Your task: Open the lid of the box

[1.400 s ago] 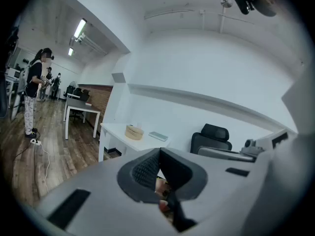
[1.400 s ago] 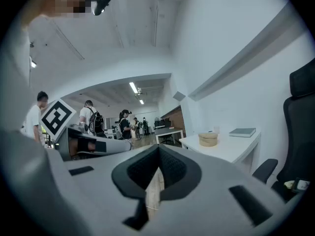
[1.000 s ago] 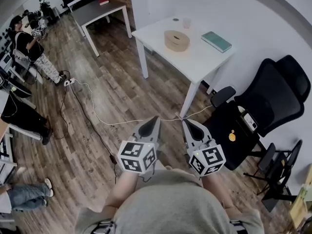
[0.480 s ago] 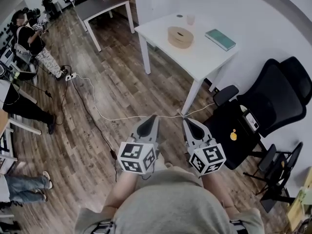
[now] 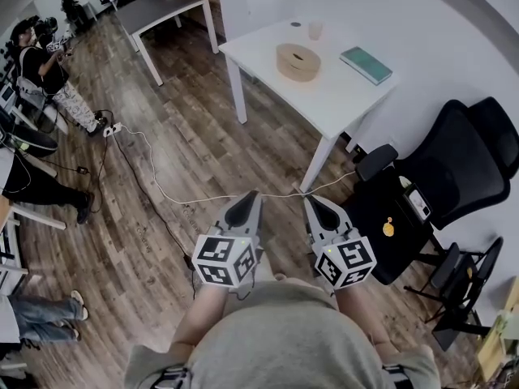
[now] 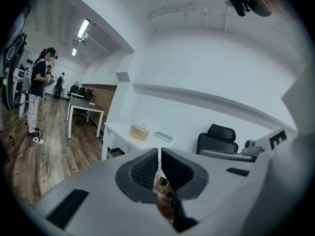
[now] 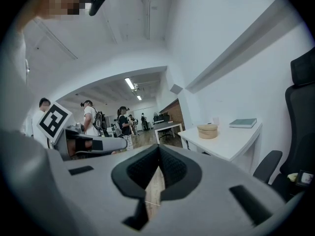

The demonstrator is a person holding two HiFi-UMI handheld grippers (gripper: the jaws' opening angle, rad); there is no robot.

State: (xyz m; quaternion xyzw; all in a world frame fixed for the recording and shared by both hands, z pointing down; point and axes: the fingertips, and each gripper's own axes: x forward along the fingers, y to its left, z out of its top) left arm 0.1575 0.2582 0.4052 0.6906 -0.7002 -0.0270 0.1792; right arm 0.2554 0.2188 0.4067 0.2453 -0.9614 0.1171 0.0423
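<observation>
White table point(image 5: 324, 96) with round box point(image 5: 298, 61), small cup point(image 5: 315, 30) and green book point(image 5: 366, 65) on top

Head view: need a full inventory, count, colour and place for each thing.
white table: one, white, upper middle, by the wall
box: one, tan, round, lid on, on the white table
book: one, teal, on the white table, right of the box
cup: one, pale, far edge of the white table
grey table: one, dark grey top, top left
office chair: one, black, right side
cable: one, white, across the wooden floor
bystander: one, dark top, far left
left gripper: one, grey, low centre, jaws shut, empty
right gripper: one, grey, beside it, jaws shut, empty
</observation>
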